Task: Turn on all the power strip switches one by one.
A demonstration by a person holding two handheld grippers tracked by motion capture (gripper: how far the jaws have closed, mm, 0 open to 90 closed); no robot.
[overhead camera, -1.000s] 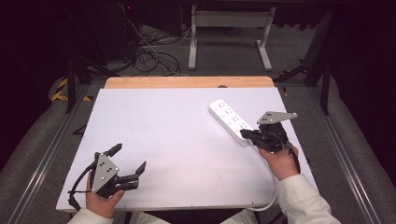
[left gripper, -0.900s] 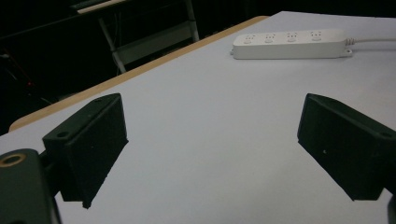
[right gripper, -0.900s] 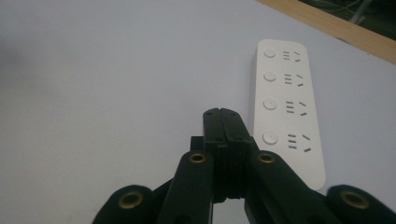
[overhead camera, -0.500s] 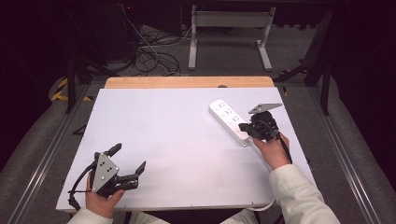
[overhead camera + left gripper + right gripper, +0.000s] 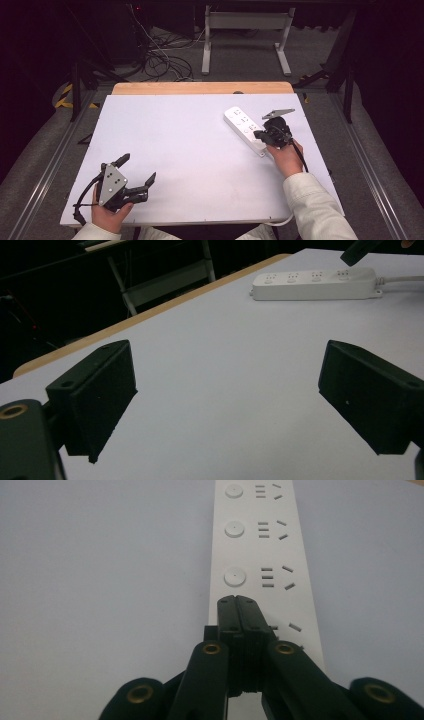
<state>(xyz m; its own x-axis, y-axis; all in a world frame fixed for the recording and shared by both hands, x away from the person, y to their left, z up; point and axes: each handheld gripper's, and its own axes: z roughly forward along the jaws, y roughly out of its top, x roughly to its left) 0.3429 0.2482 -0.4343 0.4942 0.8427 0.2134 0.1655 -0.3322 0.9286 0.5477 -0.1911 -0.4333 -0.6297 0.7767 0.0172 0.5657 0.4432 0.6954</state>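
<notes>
A white power strip (image 5: 243, 125) with several sockets and round buttons lies aslant at the right of the white table (image 5: 200, 150). My right gripper (image 5: 257, 134) is shut with nothing between its jaws, and its tips are over the strip's near end. In the right gripper view the shut tips (image 5: 239, 602) cover the spot beside the nearest socket on the power strip (image 5: 260, 535); I cannot tell if they touch it. My left gripper (image 5: 138, 167) rests open near the front left edge. Its view has the jaws wide apart (image 5: 232, 395) and the power strip (image 5: 312, 284) far off.
The strip's white cable (image 5: 285, 218) runs off the table's front right edge. A wooden strip (image 5: 200, 88) borders the far side of the table. Beyond it stand a metal frame (image 5: 245, 30) and loose cables (image 5: 160, 60) on the floor.
My right gripper has moved left and away from the person and lower, from beside the strip's near end to over it. The left gripper has kept still.
</notes>
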